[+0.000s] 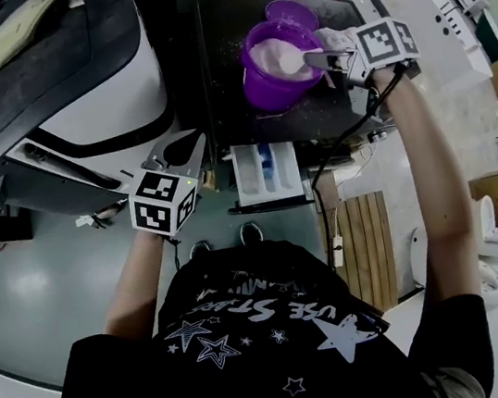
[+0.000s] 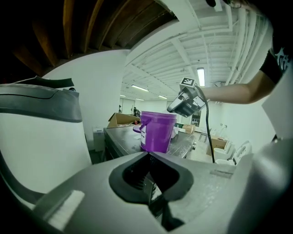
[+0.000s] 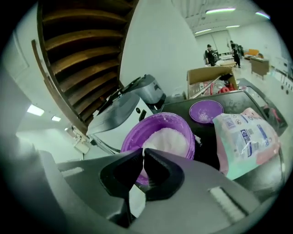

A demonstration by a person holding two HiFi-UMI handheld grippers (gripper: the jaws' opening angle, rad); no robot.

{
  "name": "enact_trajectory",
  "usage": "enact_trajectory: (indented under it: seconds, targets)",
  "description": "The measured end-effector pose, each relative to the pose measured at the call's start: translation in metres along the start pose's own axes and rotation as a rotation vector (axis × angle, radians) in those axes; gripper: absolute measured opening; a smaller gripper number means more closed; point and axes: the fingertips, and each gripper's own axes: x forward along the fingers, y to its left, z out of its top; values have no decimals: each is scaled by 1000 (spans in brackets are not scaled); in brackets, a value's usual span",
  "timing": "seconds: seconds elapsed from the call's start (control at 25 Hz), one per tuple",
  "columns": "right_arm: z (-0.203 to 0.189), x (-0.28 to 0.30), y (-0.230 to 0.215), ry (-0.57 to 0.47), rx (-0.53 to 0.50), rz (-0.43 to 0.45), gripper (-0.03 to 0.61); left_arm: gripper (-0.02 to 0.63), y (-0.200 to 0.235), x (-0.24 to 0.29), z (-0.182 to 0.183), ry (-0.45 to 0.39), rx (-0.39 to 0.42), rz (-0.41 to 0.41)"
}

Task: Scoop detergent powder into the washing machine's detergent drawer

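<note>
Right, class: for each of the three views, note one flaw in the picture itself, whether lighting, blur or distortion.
Head view: wide-angle bending, and a glare patch on the floor. Left gripper view: the ceiling beams curve strongly and the ceiling light blows out. Right gripper view: black vignetted corners, powder nearly bleached white, scoop blurred.

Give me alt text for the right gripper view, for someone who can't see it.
The right gripper, fingers shut on a white scoop handle, hangs over a purple tub of white powder. Beyond it, a purple lid and a detergent bag lie on a dark counter.
</note>
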Motion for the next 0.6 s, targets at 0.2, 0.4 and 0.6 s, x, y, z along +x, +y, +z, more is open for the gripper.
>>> enact_trajectory:
  seconds: [0.2, 0.4, 0.6]
  targets:
    - [-4, -5, 6, -132, 85, 5, 37, 2, -4, 0, -3, 7, 4, -35]
    - [-11, -5, 9, -200, 133, 5, 35, 2, -10, 1, -5, 17, 14, -70]
    - [-8, -15, 17, -290, 143, 24, 35, 2, -13, 1, -6, 18, 19, -83]
